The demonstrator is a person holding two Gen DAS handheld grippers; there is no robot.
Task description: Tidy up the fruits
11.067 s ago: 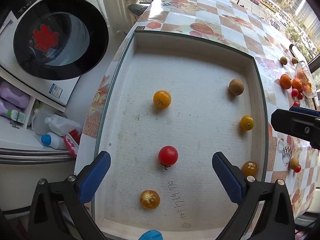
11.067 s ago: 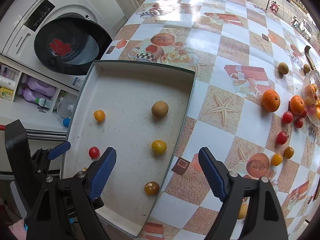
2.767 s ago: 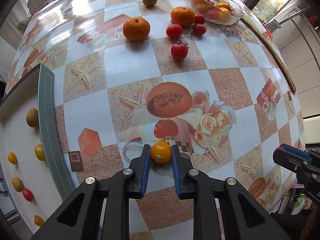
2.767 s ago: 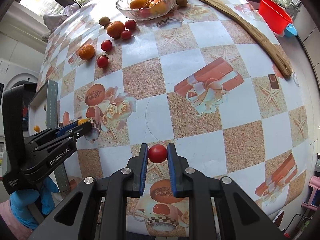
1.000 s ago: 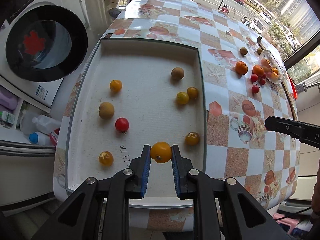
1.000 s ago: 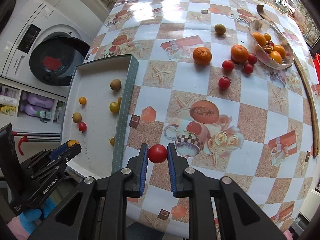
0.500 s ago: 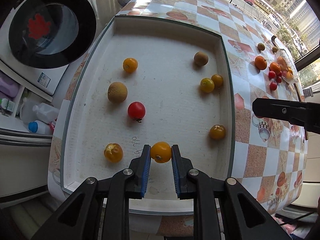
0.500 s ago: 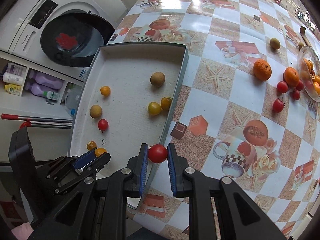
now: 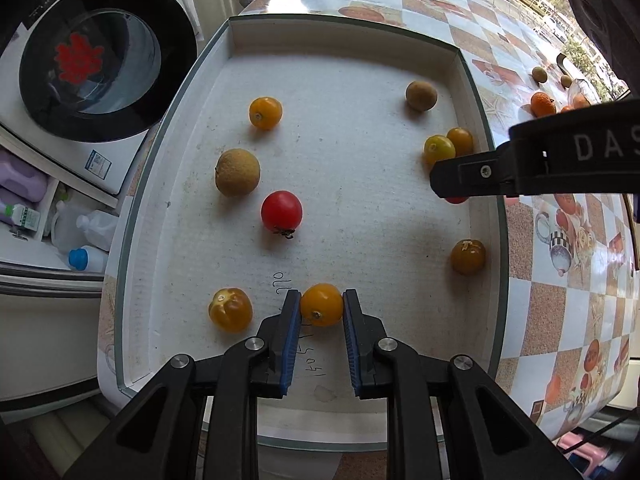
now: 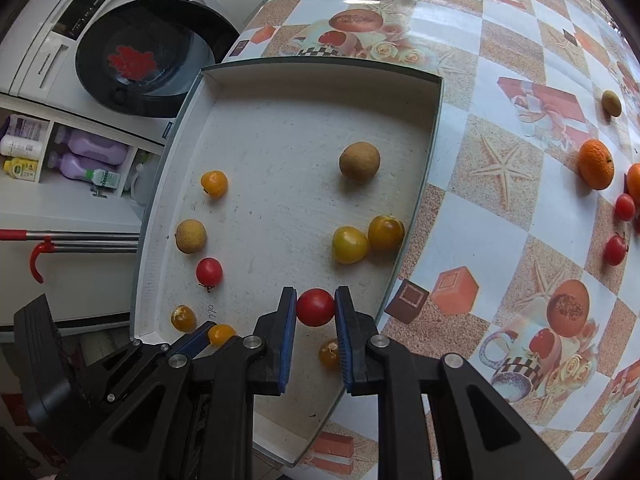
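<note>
Panasonic washer (image 10: pixel 100 52) behind; left claw (image 9: pixel 321 307) grips yellow tomato (image 9: pixel 322 305), right claw (image 10: pixel 315 307) red tomato (image 10: pixel 315 307).

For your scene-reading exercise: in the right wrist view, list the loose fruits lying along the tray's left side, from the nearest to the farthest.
Wrinkled yellow tomato → red tomato → brown round fruit → orange tomato, all lying on the tray.
</note>
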